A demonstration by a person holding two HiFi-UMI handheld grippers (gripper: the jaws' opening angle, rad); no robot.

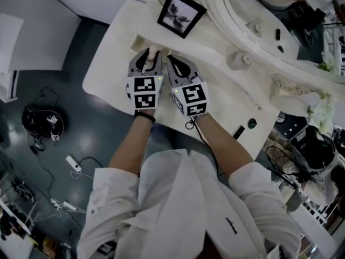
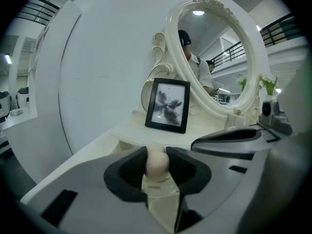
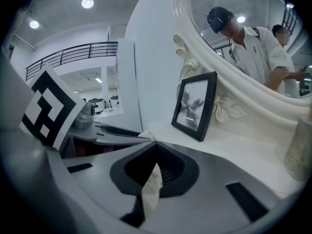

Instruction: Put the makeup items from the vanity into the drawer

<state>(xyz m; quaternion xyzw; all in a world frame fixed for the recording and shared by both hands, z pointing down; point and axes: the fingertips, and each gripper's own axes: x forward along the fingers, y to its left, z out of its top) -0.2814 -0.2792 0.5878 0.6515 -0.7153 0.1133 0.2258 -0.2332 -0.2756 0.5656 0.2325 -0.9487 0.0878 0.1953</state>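
A dark grey floor [image 1: 54,63] lies under the cream vanity [image 1: 113,63], whose ornate oval mirror [image 2: 214,57] backs onto a white wall [image 2: 97,67], beneath round ceiling lights [image 3: 87,3] and a railed gallery [image 3: 83,50].

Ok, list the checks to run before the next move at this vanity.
1. Left gripper gripping the cream knob: ok, jaws closed on it.
2. Right gripper empty: ok, jaws together with nothing seen between them.
3. Drawer open wide enough to take items: cannot tell, no view shows its front.
4. Picture frame out of the way: ok, it stands upright behind both grippers.
5. Makeup cleared off the vanity: not ok, a small black item and a dark round item lie on the top, to the person's right.
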